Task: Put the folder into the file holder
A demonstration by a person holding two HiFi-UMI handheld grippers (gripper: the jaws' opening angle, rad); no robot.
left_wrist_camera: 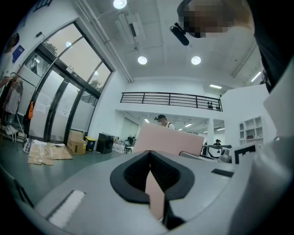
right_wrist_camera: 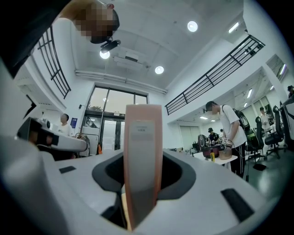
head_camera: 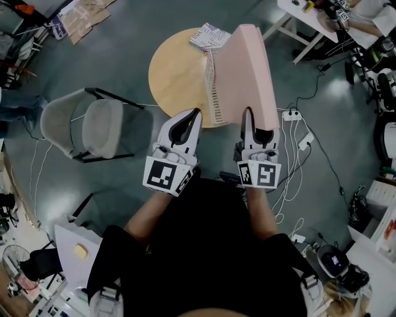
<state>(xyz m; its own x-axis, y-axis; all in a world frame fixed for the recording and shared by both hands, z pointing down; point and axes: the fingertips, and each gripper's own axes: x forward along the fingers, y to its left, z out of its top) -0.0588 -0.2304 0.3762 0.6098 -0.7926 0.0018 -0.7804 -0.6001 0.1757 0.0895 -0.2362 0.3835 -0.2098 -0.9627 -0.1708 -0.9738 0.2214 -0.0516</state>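
A thick pink folder [head_camera: 247,74] sticks out ahead of me over the round wooden table [head_camera: 173,77]. My right gripper [head_camera: 257,124] is shut on its near end. In the right gripper view the folder's spine [right_wrist_camera: 143,151] stands upright between the jaws. A white slatted file holder [head_camera: 212,93] stands on the table just left of the folder. A patterned booklet [head_camera: 209,36] lies at its far end. My left gripper [head_camera: 197,112] hovers at the table's near edge, left of the folder, shut with nothing in it. In the left gripper view, beyond the left gripper [left_wrist_camera: 149,156], the folder [left_wrist_camera: 167,140] shows as a pink slab.
A grey chair [head_camera: 93,127] stands left of the table. A power strip [head_camera: 291,116] and cables lie on the floor to the right. A white table [head_camera: 309,18] is at the far right, cardboard [head_camera: 86,18] at the far left. A person [right_wrist_camera: 227,128] stands at a desk.
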